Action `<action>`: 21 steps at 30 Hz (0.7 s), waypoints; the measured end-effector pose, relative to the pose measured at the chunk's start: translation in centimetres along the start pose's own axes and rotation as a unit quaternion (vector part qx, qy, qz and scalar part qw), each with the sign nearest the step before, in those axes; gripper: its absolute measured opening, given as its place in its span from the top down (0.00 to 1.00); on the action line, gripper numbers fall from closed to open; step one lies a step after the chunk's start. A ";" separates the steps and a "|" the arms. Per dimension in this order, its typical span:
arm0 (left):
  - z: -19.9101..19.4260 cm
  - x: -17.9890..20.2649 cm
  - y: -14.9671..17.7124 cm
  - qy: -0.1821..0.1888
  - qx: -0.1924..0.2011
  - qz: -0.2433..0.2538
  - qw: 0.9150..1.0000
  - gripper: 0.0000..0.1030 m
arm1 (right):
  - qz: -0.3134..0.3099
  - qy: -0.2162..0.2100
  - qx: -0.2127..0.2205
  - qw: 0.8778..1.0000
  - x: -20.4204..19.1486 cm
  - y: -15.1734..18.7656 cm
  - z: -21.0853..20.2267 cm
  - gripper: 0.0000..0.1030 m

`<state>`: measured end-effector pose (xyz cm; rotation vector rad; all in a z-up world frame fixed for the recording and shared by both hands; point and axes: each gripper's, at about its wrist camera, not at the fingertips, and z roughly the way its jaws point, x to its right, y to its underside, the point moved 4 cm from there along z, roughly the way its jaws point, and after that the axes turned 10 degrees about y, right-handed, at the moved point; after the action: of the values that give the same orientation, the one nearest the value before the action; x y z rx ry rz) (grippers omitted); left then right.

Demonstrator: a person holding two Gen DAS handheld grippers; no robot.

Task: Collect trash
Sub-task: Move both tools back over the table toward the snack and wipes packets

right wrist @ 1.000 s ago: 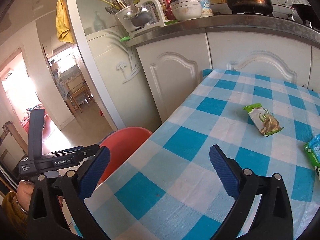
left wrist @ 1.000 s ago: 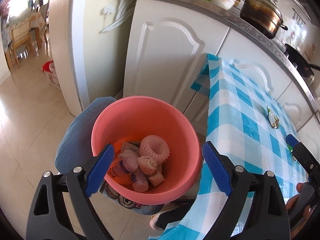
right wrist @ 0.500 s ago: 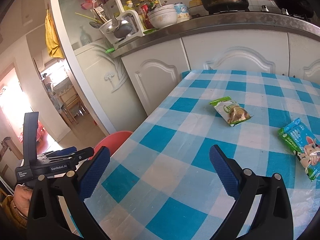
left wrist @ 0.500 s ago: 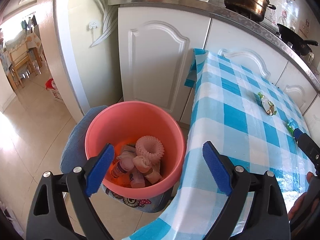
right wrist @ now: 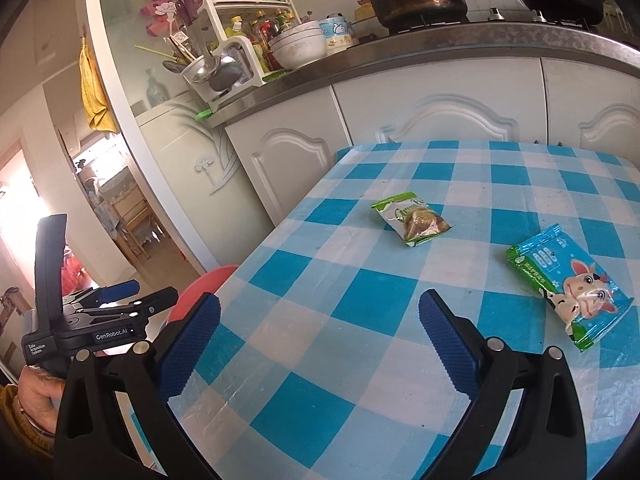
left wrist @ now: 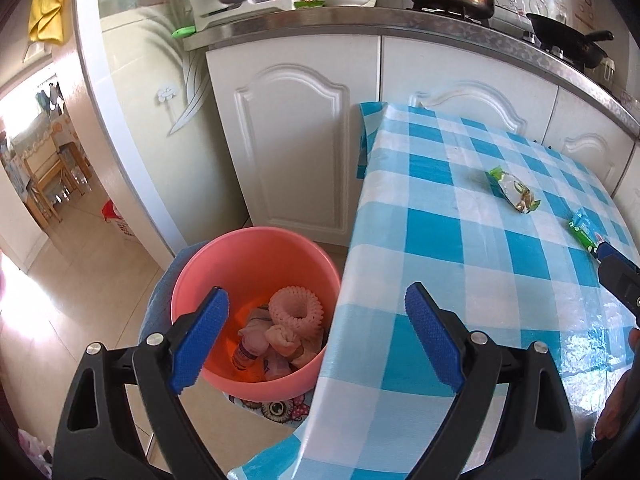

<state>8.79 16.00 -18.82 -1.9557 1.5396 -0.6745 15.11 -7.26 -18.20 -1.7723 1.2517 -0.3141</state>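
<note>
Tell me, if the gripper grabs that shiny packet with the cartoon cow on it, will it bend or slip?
The cow packet looks like thin glossy film lying flat on the checked tablecloth, so it will probably flop and crinkle when lifted. It seems nearly flat, so likely very light. Its shiny surface might slide on the plastic-looking cloth if pushed, so pinching an edge seems safer.

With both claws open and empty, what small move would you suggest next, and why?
Probably ease the right claw forward and rightward toward the blue cow wrapper, the nearer of two wrappers lying on the checked tablecloth. The green snack packet lies farther off, and the pink bucket waits beside the table.
</note>
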 end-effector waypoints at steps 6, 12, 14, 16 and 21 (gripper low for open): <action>-0.3 2.0 -0.2 -0.004 -0.005 0.024 1.000 0.12 | 0.023 -0.005 0.016 1.000 2.3 -0.4 -0.9 0.05; -0.5 5.0 -0.1 -0.016 -0.009 0.064 0.998 0.12 | 0.038 0.008 0.031 0.999 4.9 -0.7 -1.8 0.05; -0.4 6.0 -0.1 -0.016 -0.011 0.075 0.997 0.12 | 0.052 0.004 0.026 0.998 6.0 -0.8 -1.9 0.05; -0.3 6.9 -0.1 -0.014 -0.016 0.083 0.996 0.12 | 0.063 0.002 0.025 0.998 7.1 -0.8 -2.1 0.05; -0.3 9.0 -0.1 -0.020 -0.021 0.107 0.994 0.12 | 0.049 0.016 0.038 0.998 9.1 -1.5 -3.2 0.05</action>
<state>10.62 7.21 -18.06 -1.7881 1.7209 -0.5144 18.09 -16.55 -17.85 -1.6414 1.3277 -0.3301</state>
